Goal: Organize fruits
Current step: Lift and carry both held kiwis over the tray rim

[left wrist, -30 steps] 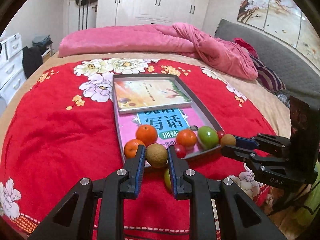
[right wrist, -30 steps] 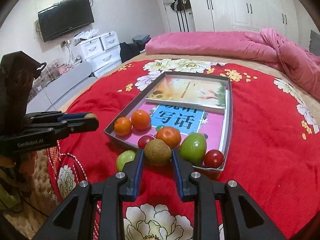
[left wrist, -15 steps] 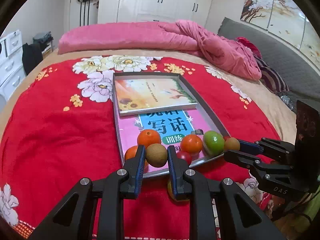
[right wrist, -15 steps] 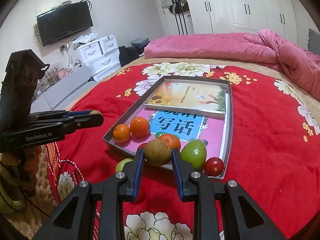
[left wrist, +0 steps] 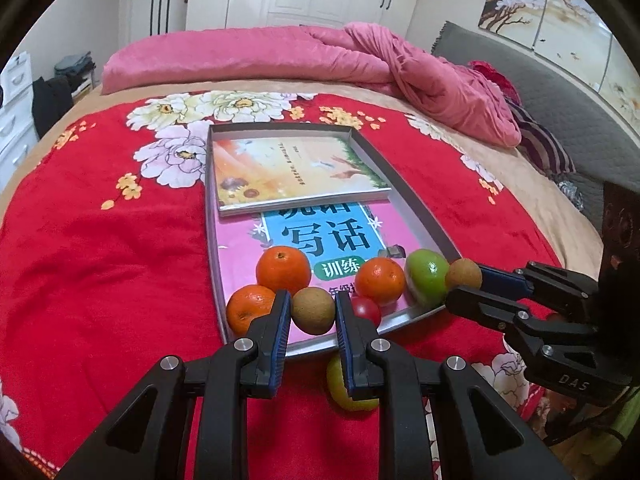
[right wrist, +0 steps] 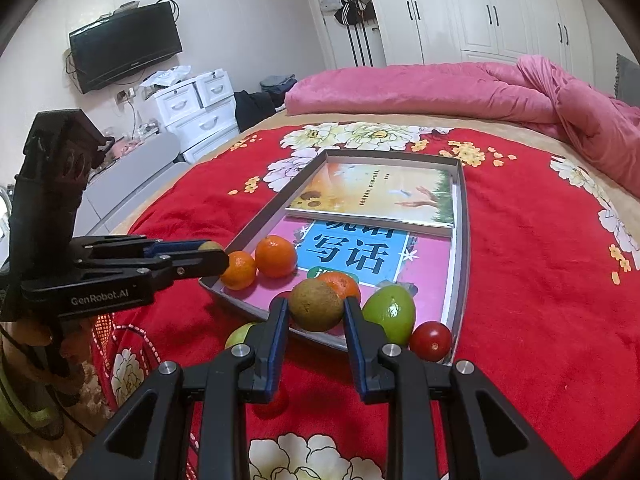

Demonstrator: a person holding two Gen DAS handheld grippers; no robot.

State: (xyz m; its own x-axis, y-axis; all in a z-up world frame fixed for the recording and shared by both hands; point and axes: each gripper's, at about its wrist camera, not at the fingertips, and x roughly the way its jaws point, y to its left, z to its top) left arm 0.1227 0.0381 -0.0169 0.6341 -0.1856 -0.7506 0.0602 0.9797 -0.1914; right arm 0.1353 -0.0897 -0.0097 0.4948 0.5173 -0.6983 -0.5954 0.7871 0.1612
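A grey tray (left wrist: 424,216) lies on the red floral bedspread and holds two books, three oranges, a green fruit (left wrist: 427,276) and small red tomatoes. My left gripper (left wrist: 312,312) is shut on a brown kiwi (left wrist: 313,310) above the tray's near edge, beside an orange (left wrist: 250,307). My right gripper (right wrist: 316,306) is shut on another brown kiwi (right wrist: 316,304) above the tray's near edge, by the green fruit (right wrist: 390,312) and a tomato (right wrist: 431,341). A green apple (left wrist: 350,390) lies on the bedspread outside the tray; it also shows in the right wrist view (right wrist: 240,334).
A pink duvet (left wrist: 320,56) is bunched at the far side of the bed. White drawers (right wrist: 192,108) and a wall television (right wrist: 124,46) stand to the left. A grey headboard (left wrist: 560,92) runs along the right. A small red fruit (right wrist: 272,404) lies on the bedspread under my right gripper.
Both grippers, each holding its kiwi, have risen and moved forward over the tray's near edge. The fruits in the tray have not moved.
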